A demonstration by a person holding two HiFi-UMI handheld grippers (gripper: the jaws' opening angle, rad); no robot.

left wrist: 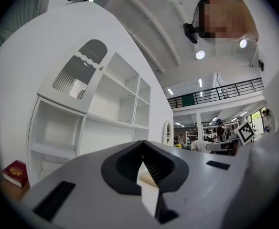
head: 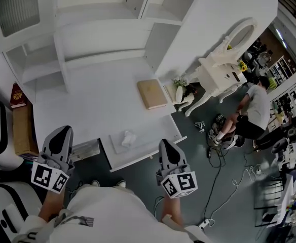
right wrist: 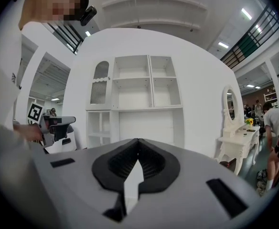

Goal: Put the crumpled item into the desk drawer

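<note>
I hold the grey left gripper (head: 62, 131) and grey right gripper (head: 167, 145) near me, both with jaws closed together on nothing. Between them, slightly farther, the crumpled white paper item (head: 127, 138) lies in the pulled-out drawer (head: 150, 153) at the near edge of the white desk (head: 87, 105).

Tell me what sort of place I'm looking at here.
Probably a lab or studio with staged furniture, not a home: a white desk and a vanity table stand on an open floor, loose cables trail across it, and storage racks line the far side.
</note>
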